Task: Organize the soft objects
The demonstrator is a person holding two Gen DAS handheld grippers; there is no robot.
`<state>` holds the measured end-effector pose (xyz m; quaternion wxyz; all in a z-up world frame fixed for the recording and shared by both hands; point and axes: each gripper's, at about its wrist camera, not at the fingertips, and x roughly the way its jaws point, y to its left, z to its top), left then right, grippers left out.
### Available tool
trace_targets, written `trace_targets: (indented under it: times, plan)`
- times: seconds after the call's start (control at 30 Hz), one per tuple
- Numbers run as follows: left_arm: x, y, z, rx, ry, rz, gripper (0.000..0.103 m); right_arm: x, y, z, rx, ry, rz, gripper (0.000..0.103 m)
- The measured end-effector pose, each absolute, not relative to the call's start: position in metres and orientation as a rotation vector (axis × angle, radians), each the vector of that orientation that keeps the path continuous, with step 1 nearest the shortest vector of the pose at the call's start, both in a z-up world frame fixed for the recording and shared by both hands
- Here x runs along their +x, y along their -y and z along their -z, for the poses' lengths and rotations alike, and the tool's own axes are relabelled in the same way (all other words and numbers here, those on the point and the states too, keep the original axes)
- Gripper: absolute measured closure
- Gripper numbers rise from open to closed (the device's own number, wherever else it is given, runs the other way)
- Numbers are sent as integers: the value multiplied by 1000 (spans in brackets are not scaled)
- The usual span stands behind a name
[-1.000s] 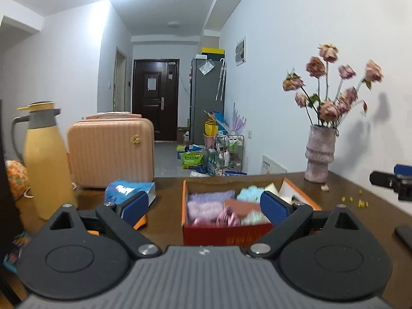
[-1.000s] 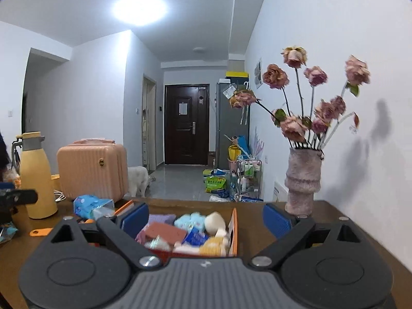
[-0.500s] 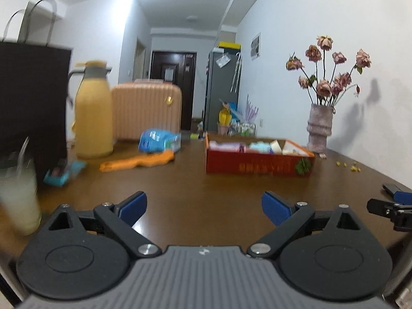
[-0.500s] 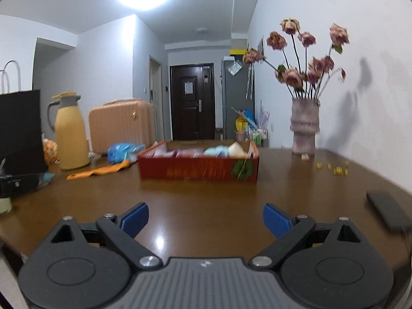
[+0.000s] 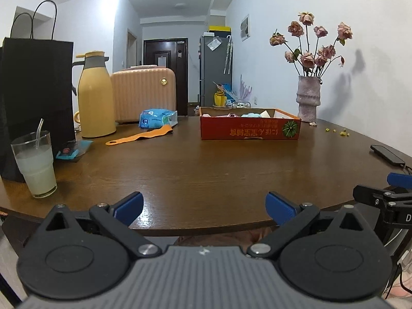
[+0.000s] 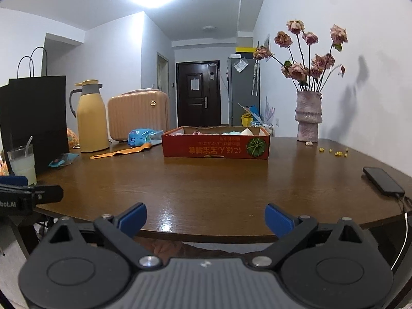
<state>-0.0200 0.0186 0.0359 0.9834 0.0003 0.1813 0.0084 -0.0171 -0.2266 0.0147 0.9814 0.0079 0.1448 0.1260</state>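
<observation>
Both grippers, left (image 5: 203,206) and right (image 6: 206,217), hang spread and empty at the table's (image 5: 206,164) near edge, well apart from the red box (image 5: 249,127) gathering soft items.

On your worktop (image 5: 231,170) you see one red box (image 5: 249,130), one vase (image 5: 308,101), one yellow flask (image 5: 95,97), one glass (image 5: 34,164), one black bag (image 5: 36,90), one suitcase (image 5: 144,94) and one phone (image 5: 387,154).

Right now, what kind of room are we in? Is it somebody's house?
Most likely yes, a home's dining or living area. There's a wooden table with a vase of dried roses, a yellow thermos jug, a pink suitcase, and a hallway to a dark front door.
</observation>
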Motion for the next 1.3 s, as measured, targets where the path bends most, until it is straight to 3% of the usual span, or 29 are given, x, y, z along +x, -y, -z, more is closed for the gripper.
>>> trace_targets:
  times: [1.3]
  plan:
    - [-14, -20, -30, -17, -397, 11, 0, -7, 233, -12, 59, -318, -263, 1]
